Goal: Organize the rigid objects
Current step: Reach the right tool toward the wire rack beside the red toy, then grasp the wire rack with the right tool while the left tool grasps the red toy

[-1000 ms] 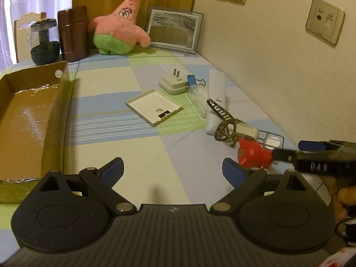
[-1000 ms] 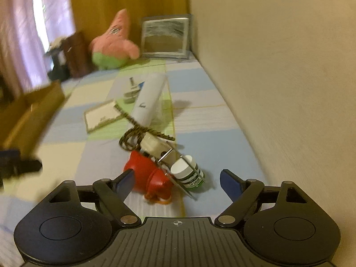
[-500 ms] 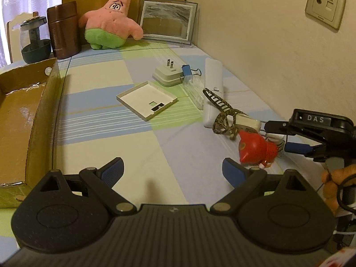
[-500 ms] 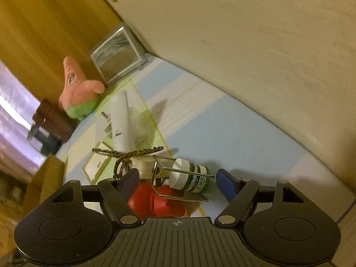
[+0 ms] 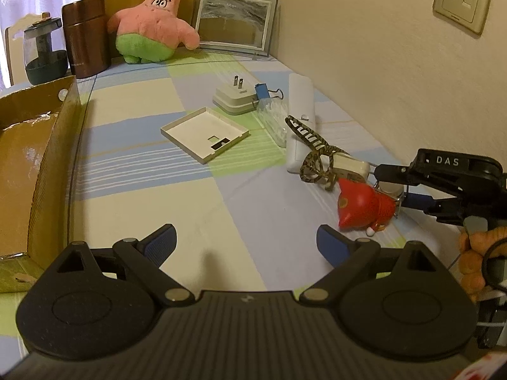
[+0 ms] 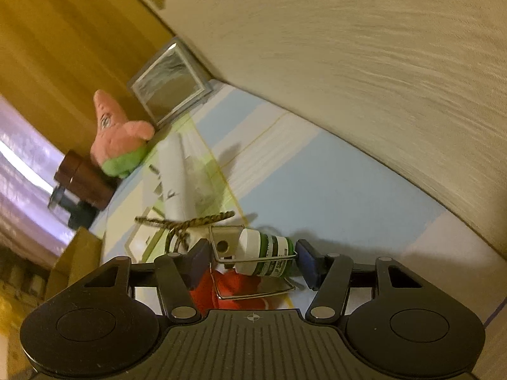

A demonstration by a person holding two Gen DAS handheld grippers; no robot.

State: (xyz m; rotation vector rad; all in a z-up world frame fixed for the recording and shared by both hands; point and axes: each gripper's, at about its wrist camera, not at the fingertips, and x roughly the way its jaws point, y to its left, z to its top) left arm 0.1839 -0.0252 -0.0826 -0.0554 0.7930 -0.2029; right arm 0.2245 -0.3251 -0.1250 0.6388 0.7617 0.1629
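While the right gripper (image 6: 253, 261) lies rolled on its side, its jaws are closing around the green-banded bottle (image 6: 264, 255) and a thin wire frame (image 6: 253, 294), apparently to grip the bottle end to end; whether the pads already press it I cannot tell. That bottle lies on the checked cloth (image 5: 177, 202) near the wall, just beside a red toy (image 5: 364, 204). Spread wide and empty, the left gripper (image 5: 245, 240) hovers over bare cloth near the box (image 5: 54, 158), likely waiting. From the left view the bottle is mostly hidden behind the toy.
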